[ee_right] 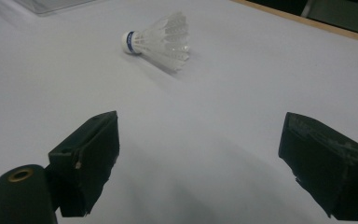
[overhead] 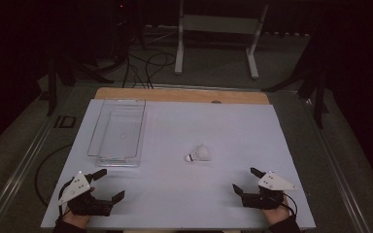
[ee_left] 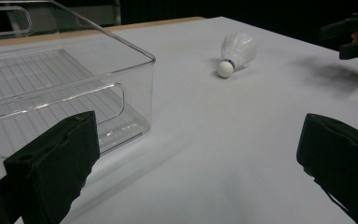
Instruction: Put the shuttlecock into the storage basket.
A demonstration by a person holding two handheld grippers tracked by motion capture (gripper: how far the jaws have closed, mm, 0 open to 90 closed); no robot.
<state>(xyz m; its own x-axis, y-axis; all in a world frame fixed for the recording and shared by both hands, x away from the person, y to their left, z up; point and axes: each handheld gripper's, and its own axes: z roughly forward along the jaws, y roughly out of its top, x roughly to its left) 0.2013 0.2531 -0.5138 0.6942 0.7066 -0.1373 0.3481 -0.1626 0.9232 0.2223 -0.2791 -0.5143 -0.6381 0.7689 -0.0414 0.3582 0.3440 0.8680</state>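
Note:
A white feather shuttlecock [overhead: 198, 154] lies on its side near the middle of the white table top [overhead: 184, 126], its cork tip toward the left. The left gripper view has the shuttlecock [ee_left: 235, 53] far ahead, and the right gripper view has the shuttlecock [ee_right: 161, 35] ahead and a little left. A clear plastic bin [overhead: 118, 132] stands empty at the left of the table. My left gripper [overhead: 110, 183] rests at the front left, just in front of the bin [ee_left: 65, 88], jaws wide apart and empty. At the front right my right gripper [overhead: 246, 179] stands open with nothing between its jaws.
A wooden strip [overhead: 182, 95] runs along the table's far edge. Beyond it a white metal stand [overhead: 217, 34] and cables [overhead: 145, 68] sit on the dark floor. The other gripper [ee_left: 352, 39] is at the right edge of the left gripper view.

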